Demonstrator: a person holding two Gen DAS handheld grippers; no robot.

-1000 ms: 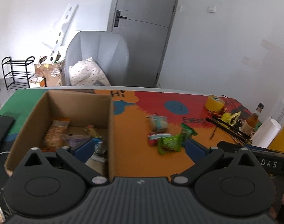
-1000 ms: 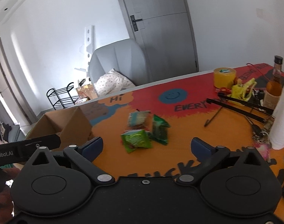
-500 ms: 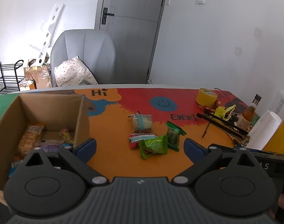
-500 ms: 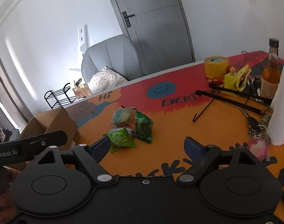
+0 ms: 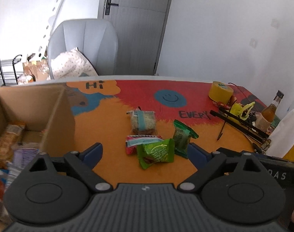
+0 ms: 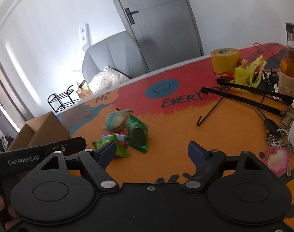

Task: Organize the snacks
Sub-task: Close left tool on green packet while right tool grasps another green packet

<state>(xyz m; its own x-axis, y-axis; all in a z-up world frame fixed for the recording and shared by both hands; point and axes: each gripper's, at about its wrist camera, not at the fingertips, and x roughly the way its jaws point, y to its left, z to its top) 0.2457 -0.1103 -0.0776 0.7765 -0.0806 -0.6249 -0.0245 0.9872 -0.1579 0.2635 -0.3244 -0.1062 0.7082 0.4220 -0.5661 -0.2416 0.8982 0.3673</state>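
A small pile of snacks lies on the orange table mat: a bright green packet (image 5: 156,153), a dark green packet (image 5: 182,136), a red-and-white packet (image 5: 139,142) and a clear wrapped sandwich cake (image 5: 143,119). My left gripper (image 5: 145,151) hovers just before the pile, its jaws closing, the bright green packet showing between its fingers but untouched. My right gripper (image 6: 151,150) is close to the dark green packet (image 6: 138,134), jaws closing, nothing gripped. An open cardboard box (image 5: 56,116) on the left holds several snacks.
On the right stand a yellow tape roll (image 5: 220,92), a brown bottle (image 6: 290,65), a black clothes hanger (image 6: 243,94), keys (image 6: 276,133) and a white paper roll (image 5: 284,133). A grey armchair (image 5: 85,44) is behind the table.
Both grippers have come down and forward toward the snack pile. The left view has swung right, away from the box. Both pairs of jaws have narrowed a little.
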